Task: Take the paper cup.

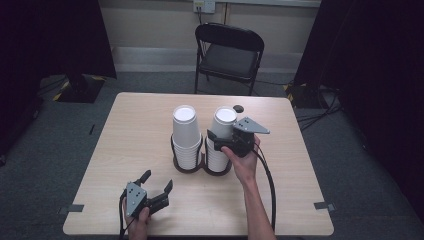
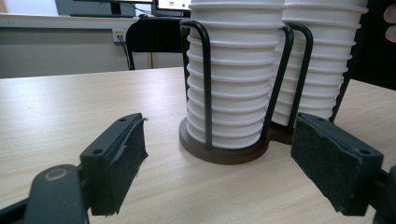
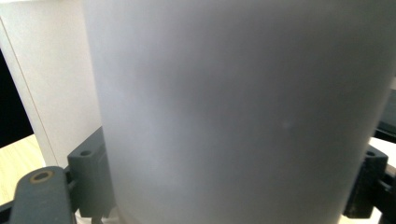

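Your right gripper (image 1: pixel 216 140) pinches the top cup (image 1: pixel 223 122) of the right stack in the black holder (image 1: pixel 202 167) at mid-tabletop (image 1: pixel 140 125). Your left gripper (image 1: pixel 156 181), jaws spread wide, rests near the front edge.

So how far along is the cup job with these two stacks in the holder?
Nothing looks finished: no loose cup lies on the light wooden table. In hand: the right claw has its jaws around the top cup of the right stack of white ribbed paper cups, though whether it grips yet is unclear. The left claw waits open. Left: lifting that cup off the black wire holder.
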`<act>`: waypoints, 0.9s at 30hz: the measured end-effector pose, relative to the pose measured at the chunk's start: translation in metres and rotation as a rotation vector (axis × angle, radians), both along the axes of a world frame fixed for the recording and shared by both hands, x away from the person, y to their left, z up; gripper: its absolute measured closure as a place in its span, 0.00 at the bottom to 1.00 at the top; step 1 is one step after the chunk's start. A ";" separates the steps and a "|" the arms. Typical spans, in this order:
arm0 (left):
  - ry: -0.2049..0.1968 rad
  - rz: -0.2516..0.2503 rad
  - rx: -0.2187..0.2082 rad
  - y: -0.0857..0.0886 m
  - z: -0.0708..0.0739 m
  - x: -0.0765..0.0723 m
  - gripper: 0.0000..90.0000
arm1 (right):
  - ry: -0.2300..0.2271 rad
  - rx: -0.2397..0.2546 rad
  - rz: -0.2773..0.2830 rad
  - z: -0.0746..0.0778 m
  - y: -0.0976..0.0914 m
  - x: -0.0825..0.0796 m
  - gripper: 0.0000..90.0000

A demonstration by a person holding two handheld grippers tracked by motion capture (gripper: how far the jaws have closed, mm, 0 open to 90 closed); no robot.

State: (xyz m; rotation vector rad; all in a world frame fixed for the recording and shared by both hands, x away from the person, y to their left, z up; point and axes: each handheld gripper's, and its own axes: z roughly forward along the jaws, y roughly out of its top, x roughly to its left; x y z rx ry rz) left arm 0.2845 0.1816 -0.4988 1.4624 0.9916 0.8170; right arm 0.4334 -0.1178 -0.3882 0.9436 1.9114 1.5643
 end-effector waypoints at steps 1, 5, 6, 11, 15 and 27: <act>0.000 0.000 0.000 0.000 0.000 0.000 0.20 | -0.001 -0.002 0.002 0.001 0.000 0.000 0.16; 0.000 0.000 0.000 0.000 0.000 0.000 0.20 | 0.004 -0.007 0.002 0.002 0.000 0.000 0.16; 0.001 0.000 0.000 0.000 0.000 0.000 0.20 | 0.004 -0.008 0.002 0.002 0.000 0.000 0.16; 0.000 0.000 0.000 0.000 0.000 0.000 0.20 | -0.013 0.008 0.001 0.005 -0.001 -0.001 0.17; 0.001 -0.001 0.000 0.000 0.000 0.000 0.20 | -0.020 0.016 0.006 0.011 -0.003 -0.001 0.16; 0.000 0.003 0.002 0.000 0.000 0.000 0.20 | -0.055 0.038 0.012 0.018 -0.004 -0.003 0.17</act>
